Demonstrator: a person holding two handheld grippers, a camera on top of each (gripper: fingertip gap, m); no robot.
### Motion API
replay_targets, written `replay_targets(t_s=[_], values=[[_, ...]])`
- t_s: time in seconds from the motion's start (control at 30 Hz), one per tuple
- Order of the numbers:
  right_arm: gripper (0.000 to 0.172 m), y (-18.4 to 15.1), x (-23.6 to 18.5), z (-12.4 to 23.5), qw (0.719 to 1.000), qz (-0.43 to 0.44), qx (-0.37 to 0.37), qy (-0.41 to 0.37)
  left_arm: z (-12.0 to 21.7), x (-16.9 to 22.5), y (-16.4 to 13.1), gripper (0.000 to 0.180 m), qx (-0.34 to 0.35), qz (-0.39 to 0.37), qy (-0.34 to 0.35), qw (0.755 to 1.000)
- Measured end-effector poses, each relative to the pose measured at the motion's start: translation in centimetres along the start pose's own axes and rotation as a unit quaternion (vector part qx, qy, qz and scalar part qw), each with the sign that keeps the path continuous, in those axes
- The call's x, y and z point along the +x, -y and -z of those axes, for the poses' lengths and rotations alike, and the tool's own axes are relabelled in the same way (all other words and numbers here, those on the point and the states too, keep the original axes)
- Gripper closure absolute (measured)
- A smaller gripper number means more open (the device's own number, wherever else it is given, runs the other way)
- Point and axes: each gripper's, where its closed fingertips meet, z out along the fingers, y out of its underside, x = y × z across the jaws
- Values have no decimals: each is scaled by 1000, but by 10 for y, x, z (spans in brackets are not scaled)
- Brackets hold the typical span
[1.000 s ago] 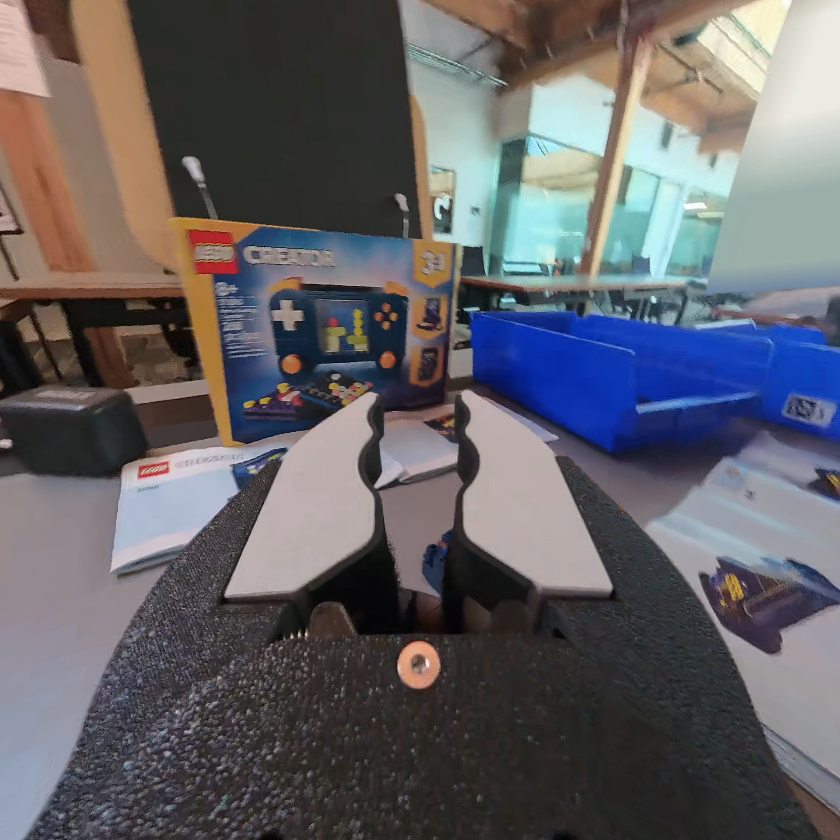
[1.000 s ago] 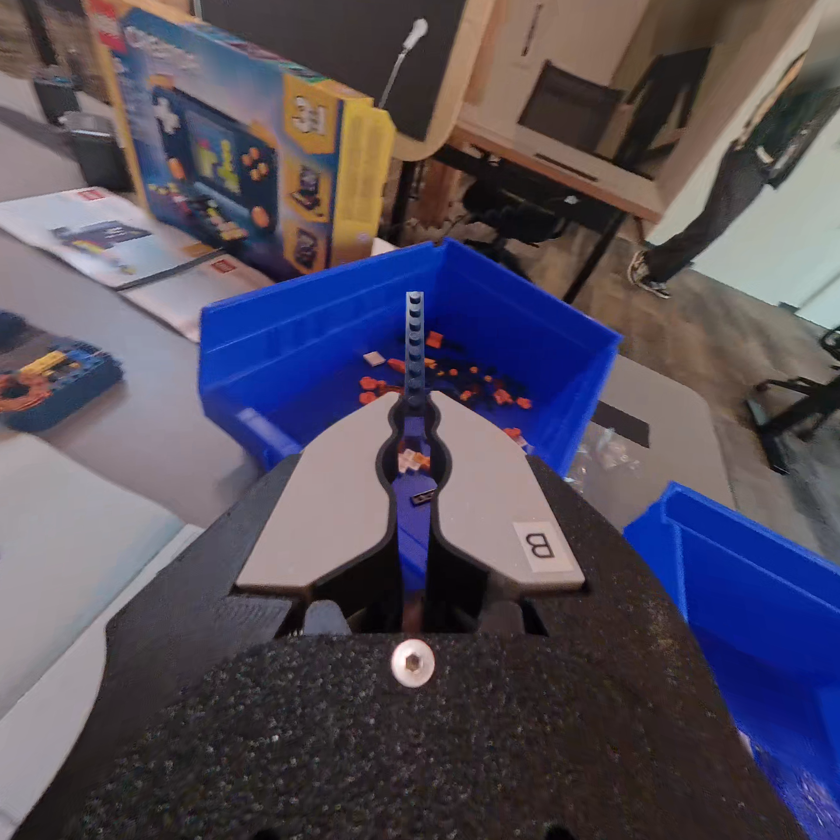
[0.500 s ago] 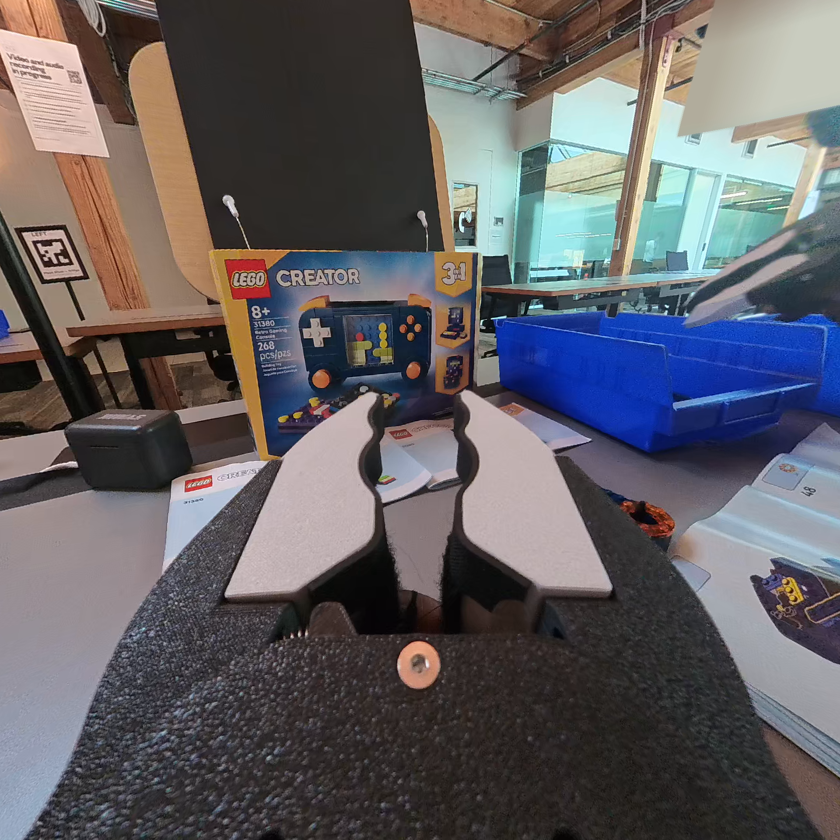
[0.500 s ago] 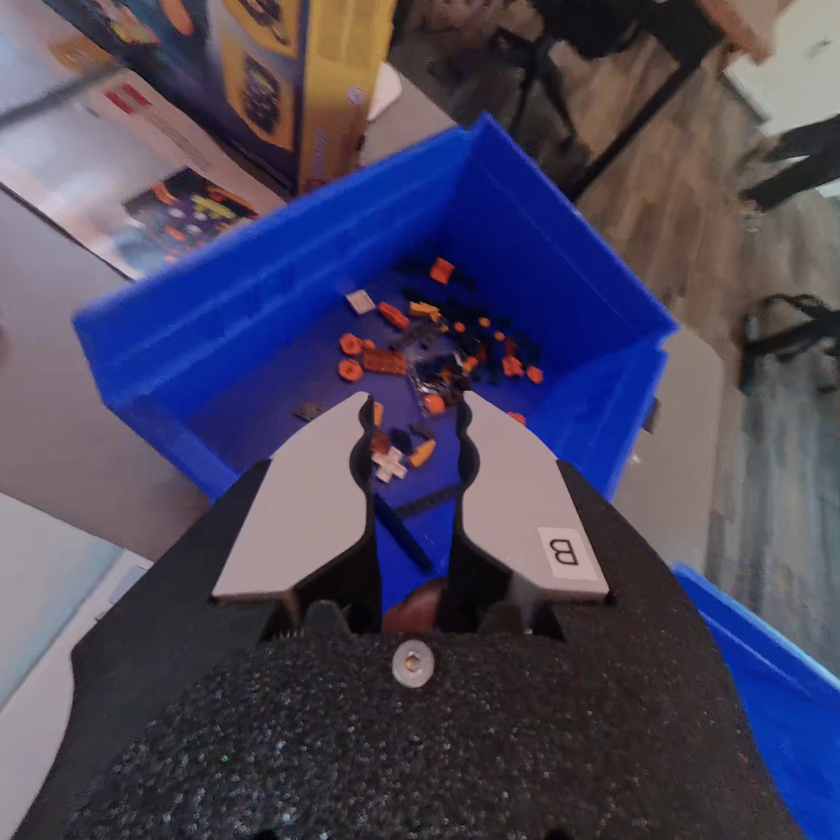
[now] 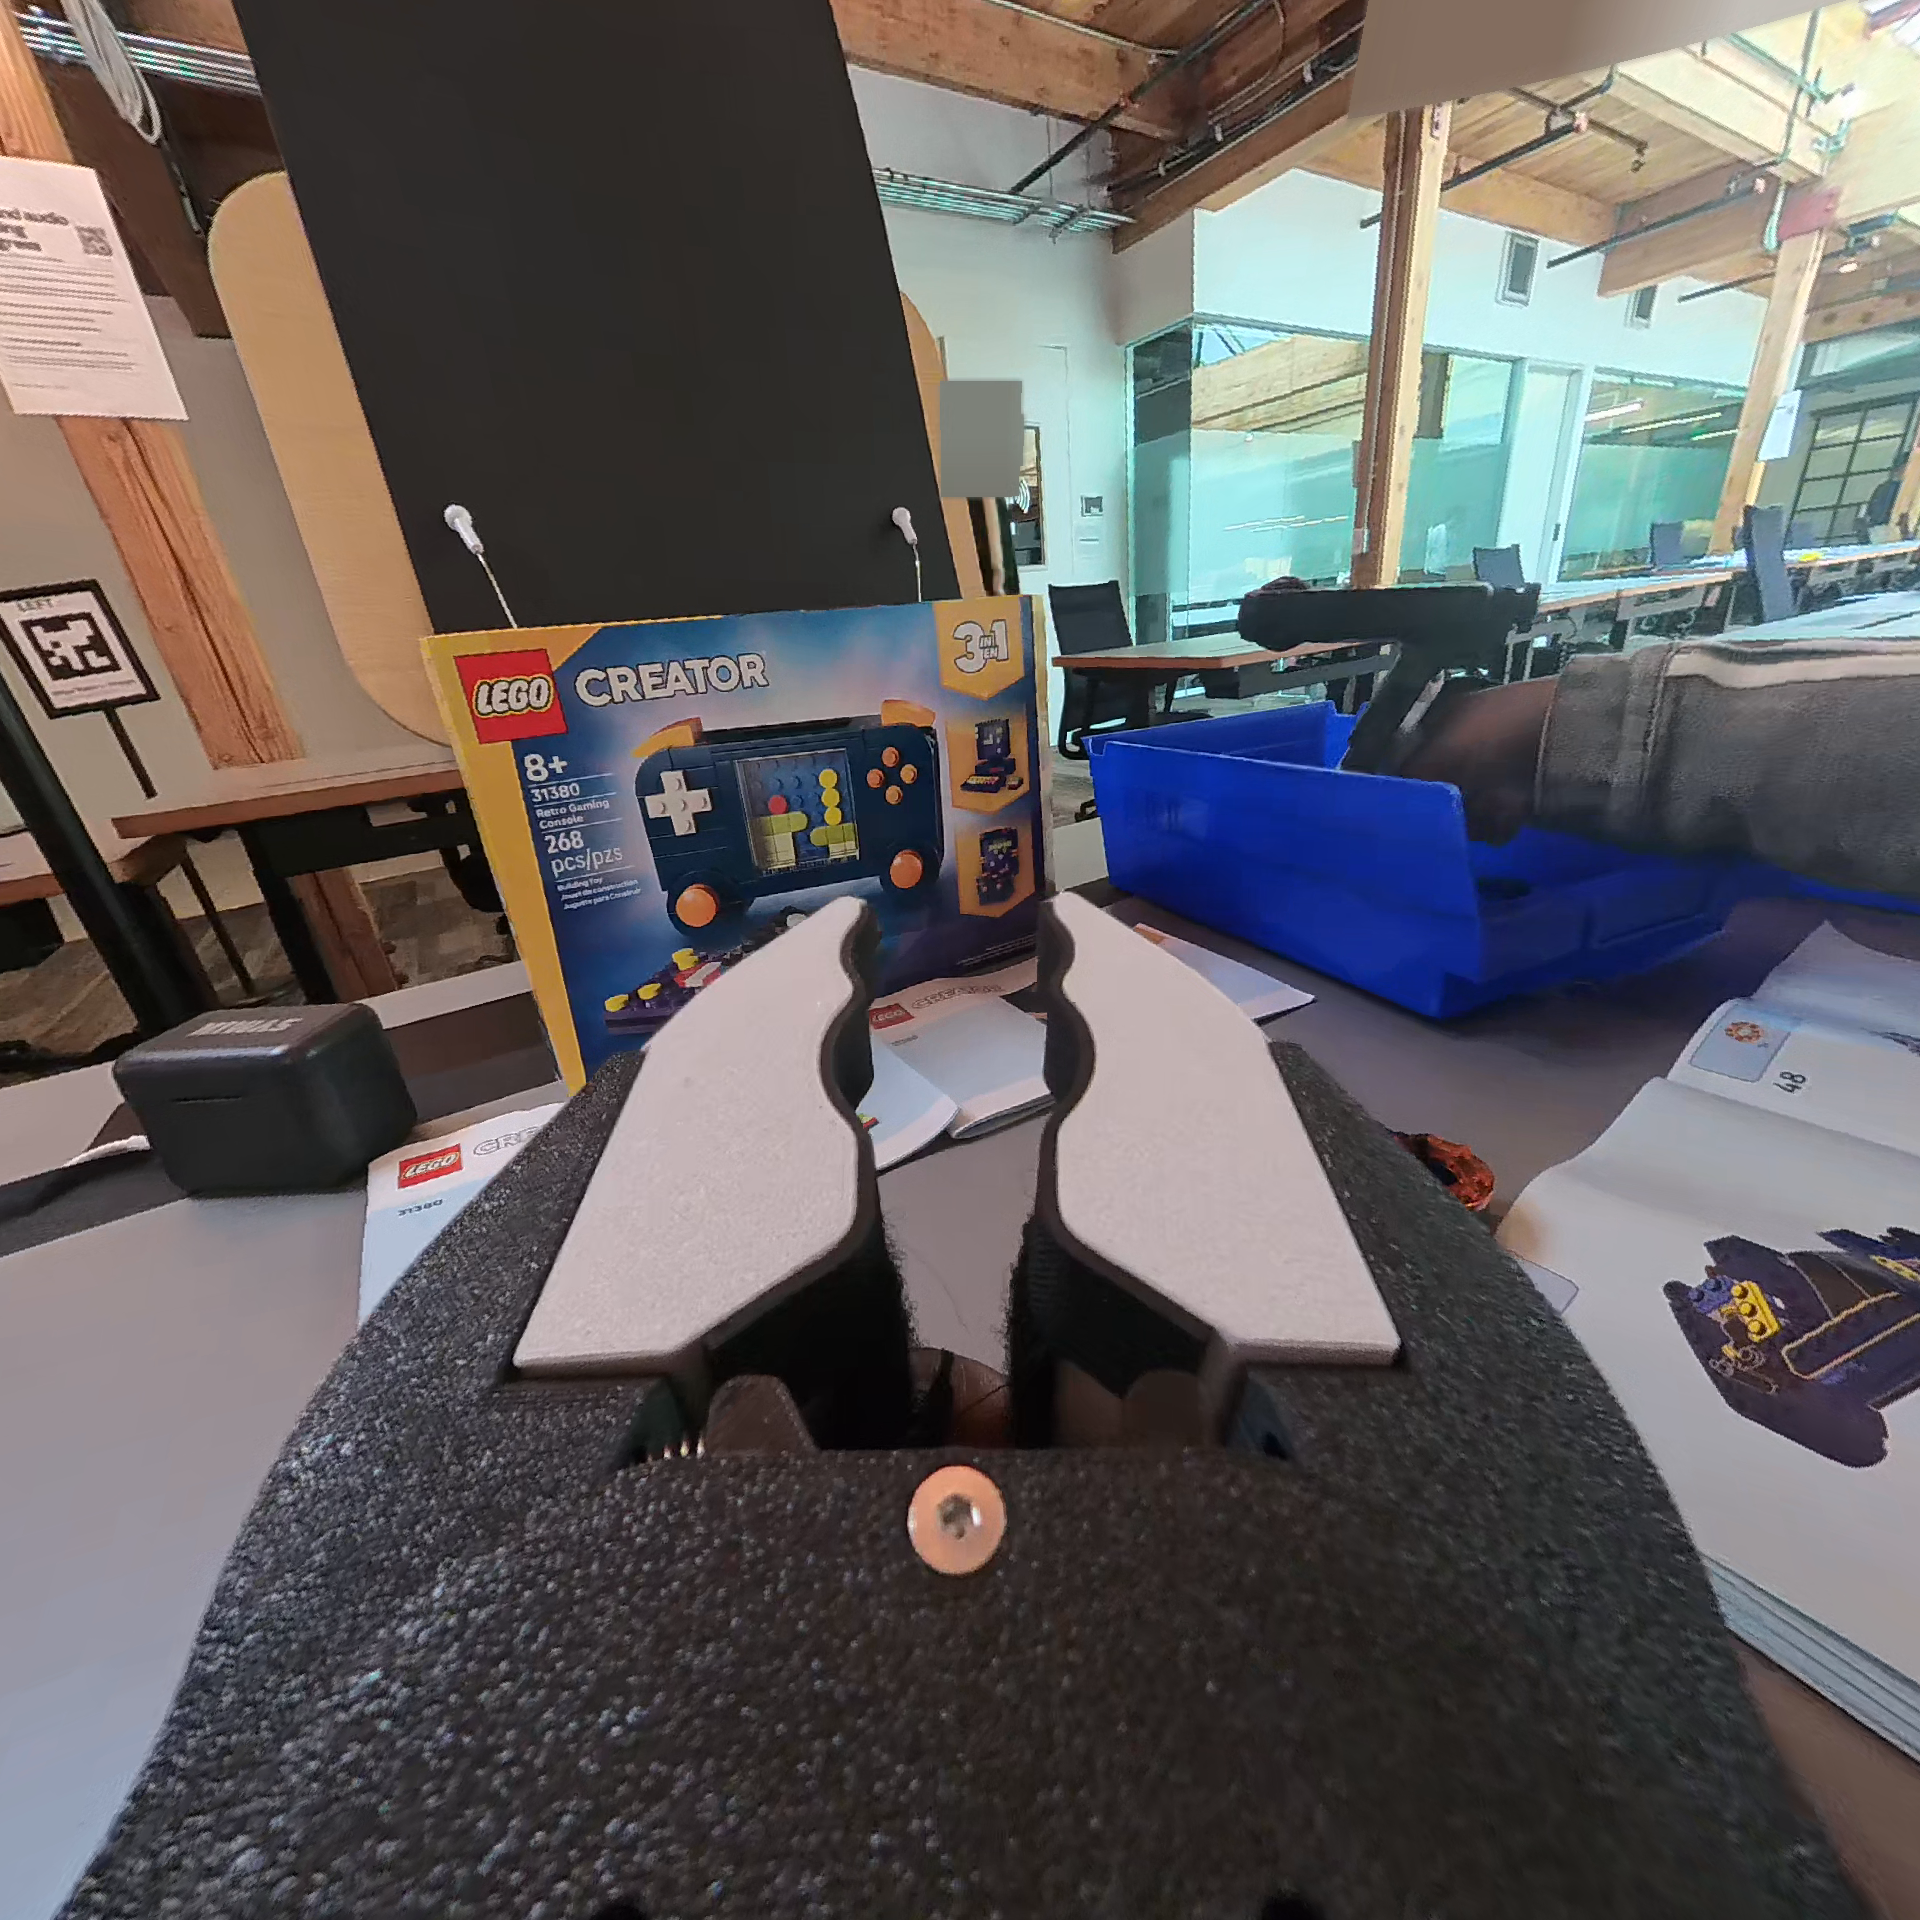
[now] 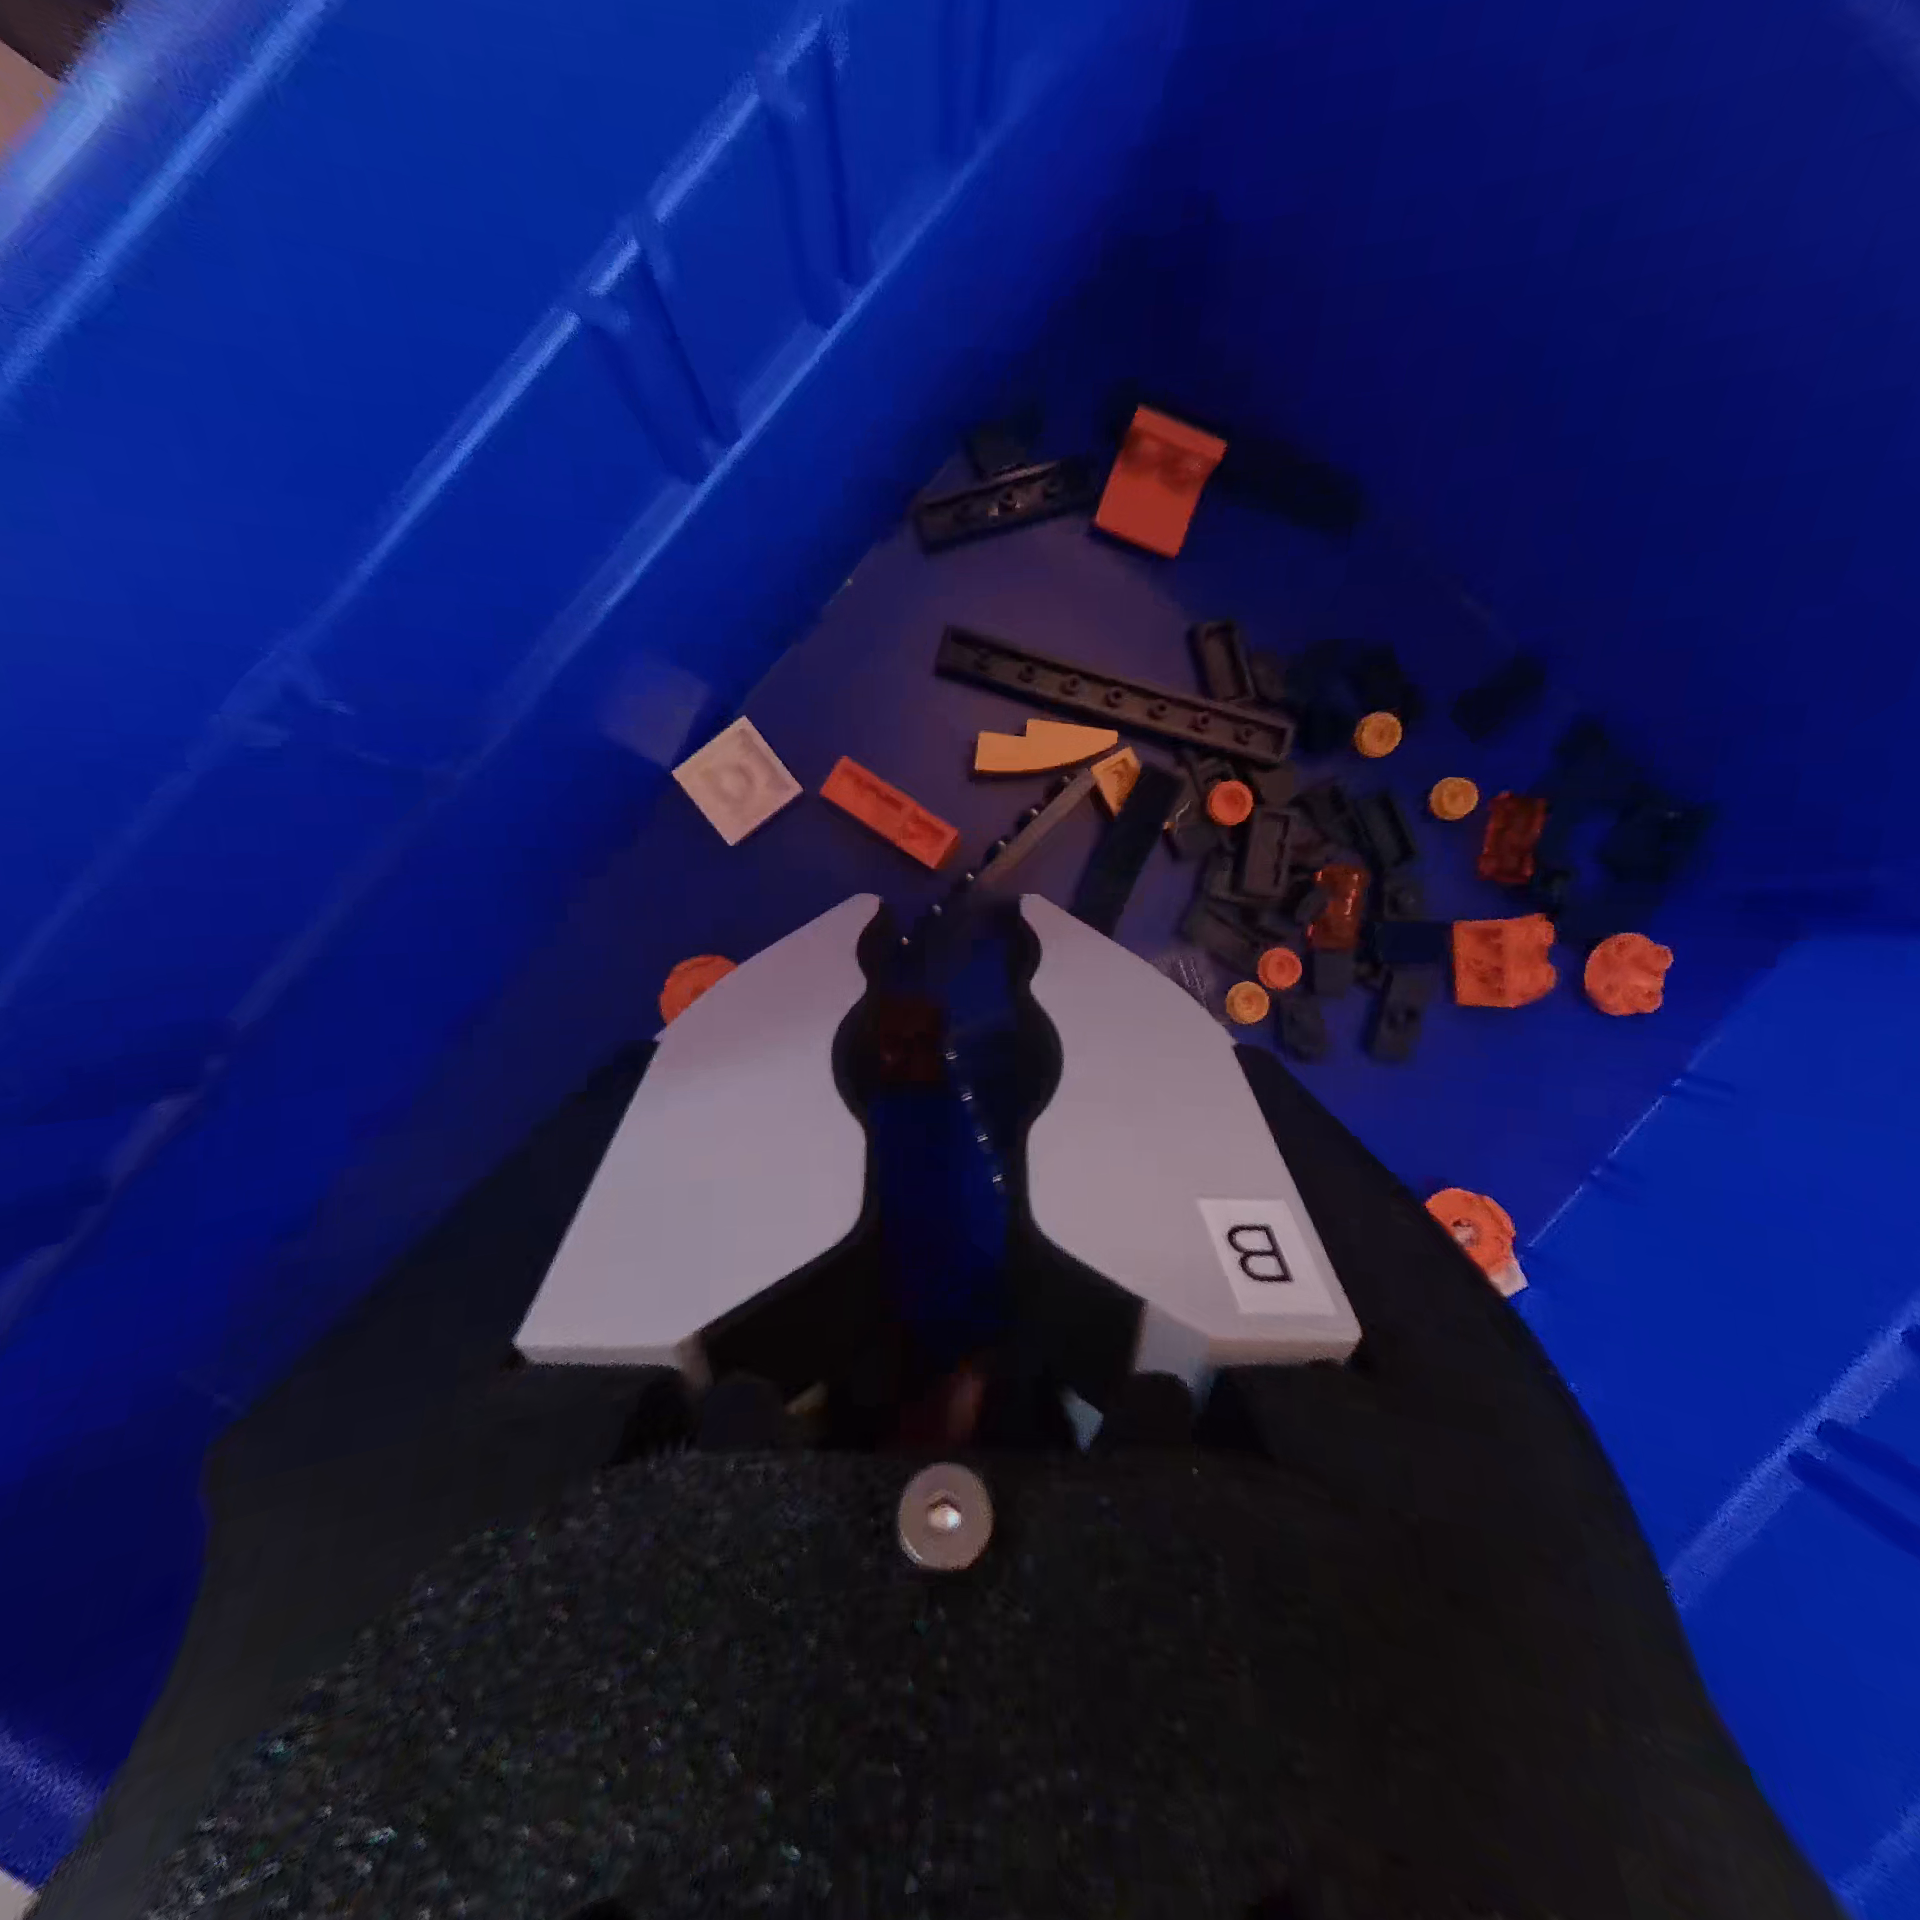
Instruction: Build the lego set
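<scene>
While in bin (image 6: 416, 520), right claw (image 6: 951, 909) astride plate (image 6: 1049, 821)

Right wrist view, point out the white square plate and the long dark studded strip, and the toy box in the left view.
white square plate (image 6: 737, 779), right wrist view, its centre
long dark studded strip (image 6: 1112, 693), right wrist view, mid-length
toy box (image 5: 748, 800), left wrist view, front face
</scene>
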Motion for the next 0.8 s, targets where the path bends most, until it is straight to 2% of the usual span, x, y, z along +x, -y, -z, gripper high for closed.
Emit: replay_targets(t_s=[0.07,0.17,0.23,0.27,0.3,0.33,0.4,0.43,0.47,0.53,0.57,0.63,0.7,0.77,0.8], values=[[166,-1,5,0,1000,21,0,-16,0,1,0,152,1,-1,-2,1000],[166,-1,2,6,1000,5,20,4,0,3,-1,152,0,-10,-5,1000],[167,13,-16,29,992,-34,96,75,-1,8,0,152,3,-13,-20,1000],[167,22,-32,48,978,-54,147,136,-1,13,1,152,8,-11,-38,999],[166,31,-51,74,953,-76,201,213,-1,22,3,152,13,-7,-64,998],[167,38,-70,105,915,-102,252,300,-1,31,4,152,19,2,-96,995],[167,40,-107,172,807,-141,319,476,1,53,10,152,33,28,-163,986],[167,34,-122,198,757,-153,328,544,3,62,13,151,42,38,-190,980],[167,26,-137,215,722,-159,321,592,6,70,17,150,51,41,-215,974],[167,3,-171,232,688,-148,285,651,11,86,24,151,70,38,-257,963],[168,-9,-189,233,684,-139,261,666,14,94,27,151,75,43,-277,957],[168,-32,-223,227,695,-118,215,676,18,107,32,151,72,88,-316,942],[168,-53,-252,213,731,-77,176,655,19,117,35,152,45,174,-358,916],[167,-68,-273,198,772,-24,152,617,20,128,37,165,8,267,-398,878],[168,-71,-281,196,784,-2,149,603,19,134,36,168,-13,308,-413,857]])
